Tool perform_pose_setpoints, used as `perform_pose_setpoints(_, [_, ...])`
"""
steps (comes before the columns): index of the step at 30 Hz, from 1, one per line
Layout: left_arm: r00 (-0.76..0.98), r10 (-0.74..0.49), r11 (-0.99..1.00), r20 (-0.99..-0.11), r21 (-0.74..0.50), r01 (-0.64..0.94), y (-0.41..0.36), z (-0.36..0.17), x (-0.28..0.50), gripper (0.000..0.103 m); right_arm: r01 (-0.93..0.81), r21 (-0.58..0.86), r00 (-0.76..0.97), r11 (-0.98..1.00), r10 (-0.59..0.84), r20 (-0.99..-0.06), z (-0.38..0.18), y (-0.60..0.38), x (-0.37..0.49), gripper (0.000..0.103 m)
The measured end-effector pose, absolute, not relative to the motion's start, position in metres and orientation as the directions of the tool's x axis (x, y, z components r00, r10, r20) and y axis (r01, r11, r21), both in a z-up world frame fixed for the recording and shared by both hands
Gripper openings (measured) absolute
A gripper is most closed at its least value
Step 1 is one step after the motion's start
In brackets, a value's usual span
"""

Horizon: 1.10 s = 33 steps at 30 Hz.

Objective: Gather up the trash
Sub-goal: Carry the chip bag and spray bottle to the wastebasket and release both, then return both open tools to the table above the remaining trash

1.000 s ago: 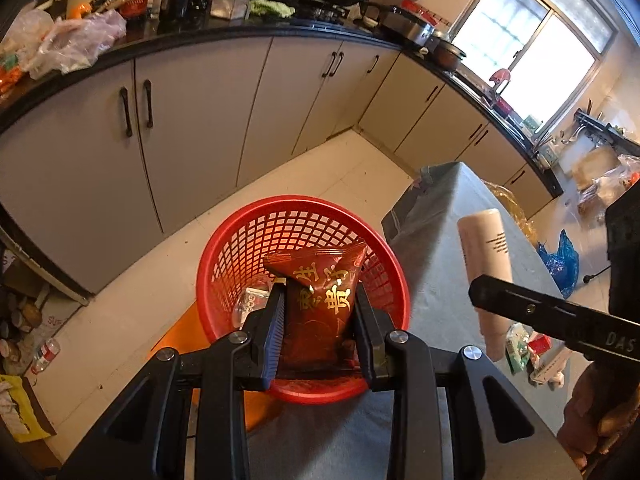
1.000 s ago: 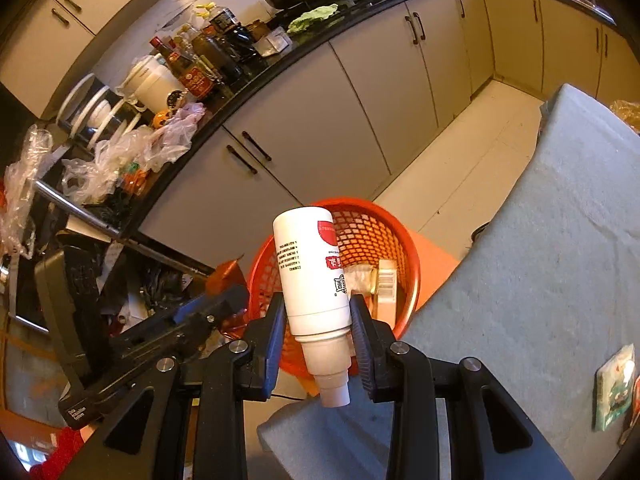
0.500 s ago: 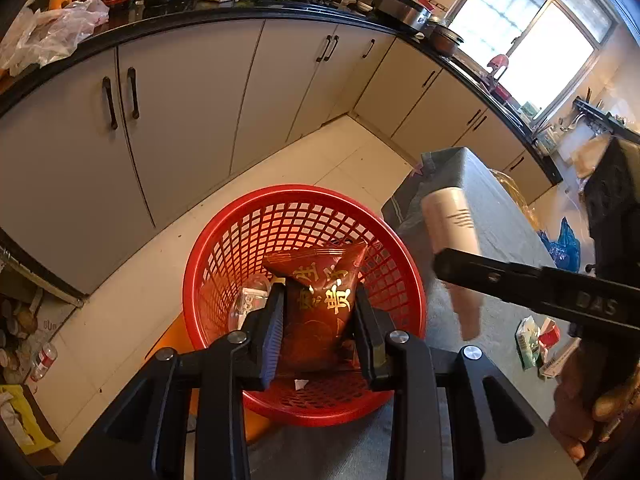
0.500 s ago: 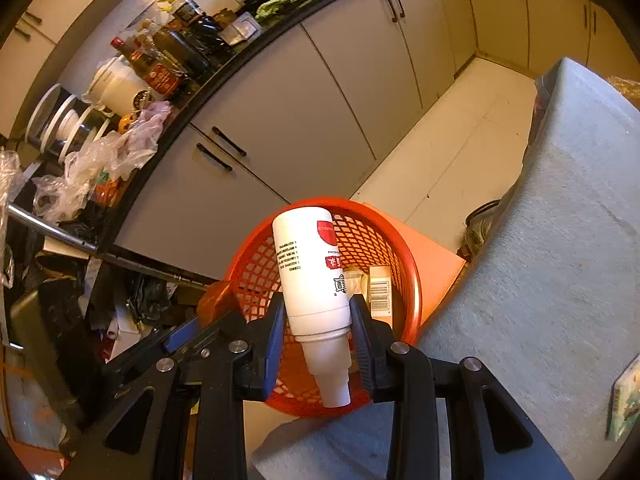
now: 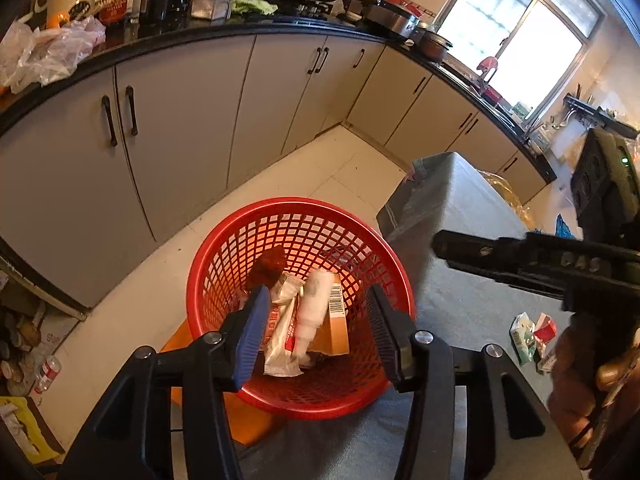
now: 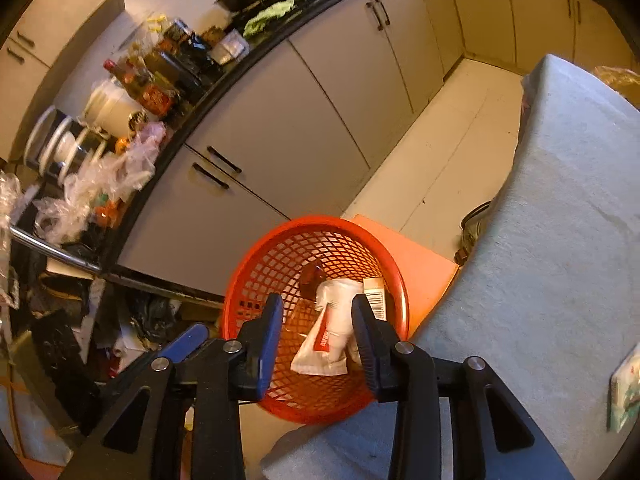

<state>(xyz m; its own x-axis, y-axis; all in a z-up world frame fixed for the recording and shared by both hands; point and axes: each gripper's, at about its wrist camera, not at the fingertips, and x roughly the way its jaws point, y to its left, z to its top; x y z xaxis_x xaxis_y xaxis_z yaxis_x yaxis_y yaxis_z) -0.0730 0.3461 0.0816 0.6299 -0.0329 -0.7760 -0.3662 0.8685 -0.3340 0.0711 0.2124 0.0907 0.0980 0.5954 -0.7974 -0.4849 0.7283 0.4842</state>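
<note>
A red mesh basket stands on the floor beside the cloth-covered table. Inside lie a dark red snack packet, a white bottle, a barcoded box and a white wrapper. My left gripper hangs over the basket with its jaws opening and nothing between them. My right gripper also hovers above the basket, its jaws opening and empty. Below it lie the bottle and the snack packet. One of the right gripper's fingers reaches in from the right.
Grey cabinets under a cluttered black counter run behind the basket. An orange board lies under it. Small packets lie on the table, and one more sits at the right edge. Clutter fills the floor at left.
The left gripper let go of the red snack packet and the right gripper let go of the white bottle. Both now lie in the basket, and both pairs of jaws stand wider.
</note>
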Motion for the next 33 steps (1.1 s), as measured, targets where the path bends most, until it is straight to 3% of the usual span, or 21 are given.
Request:
perform_pose_setpoints(16, [0.618,0.044,0.950,-0.785,-0.158,-0.269,0.272,0.104,-0.100,0.065,-0.418,0.433,0.232,0.799,0.555,-0.799,0.124,0.081,-0.003,0.042])
perform_pose_setpoints(33, [0.594,-0.076,0.997,-0.801,-0.051,0.060,0.147,0.109,-0.065,0.067,-0.135,0.454,0.429,0.881,0.465,-0.775,0.133,-0.074,-0.047,0.042])
